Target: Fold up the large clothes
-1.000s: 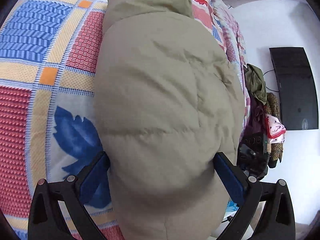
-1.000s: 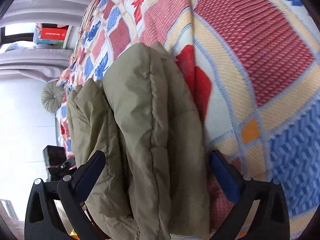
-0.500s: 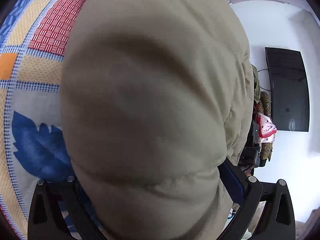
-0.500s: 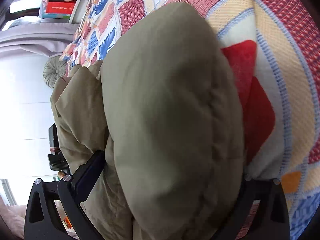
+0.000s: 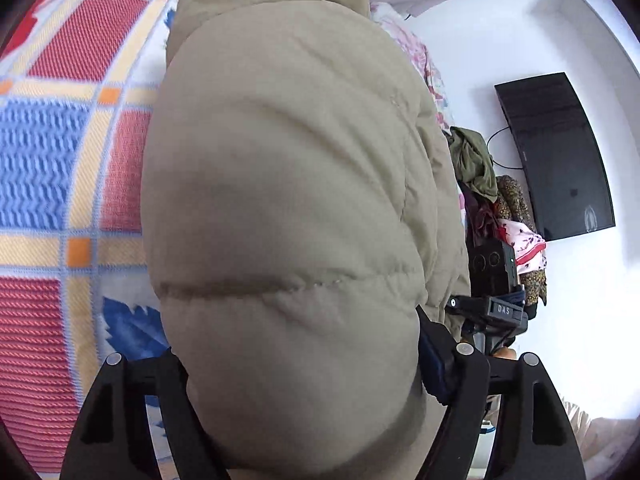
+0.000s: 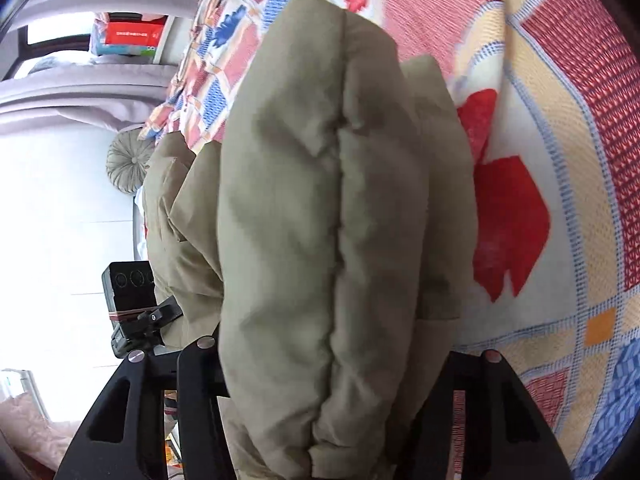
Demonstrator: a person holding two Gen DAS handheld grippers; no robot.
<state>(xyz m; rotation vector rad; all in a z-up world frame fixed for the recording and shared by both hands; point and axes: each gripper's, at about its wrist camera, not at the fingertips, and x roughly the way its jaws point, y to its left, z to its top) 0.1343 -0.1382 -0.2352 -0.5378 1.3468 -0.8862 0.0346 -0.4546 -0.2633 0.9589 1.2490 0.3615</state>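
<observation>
The left gripper (image 5: 298, 372) is closing on a thick fold of the olive padded jacket (image 5: 288, 200), which bulges between its jaws over the patterned bed cover (image 5: 60, 160). The right gripper (image 6: 332, 364) is closing too, its jaws squeezing another bunched fold of jacket above the bed.

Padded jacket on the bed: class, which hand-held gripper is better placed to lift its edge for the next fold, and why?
Neither clearly. The left hand-held gripper and right hand-held gripper are both closing on bulges of the padded jacket, each edge filling its jaws.
</observation>
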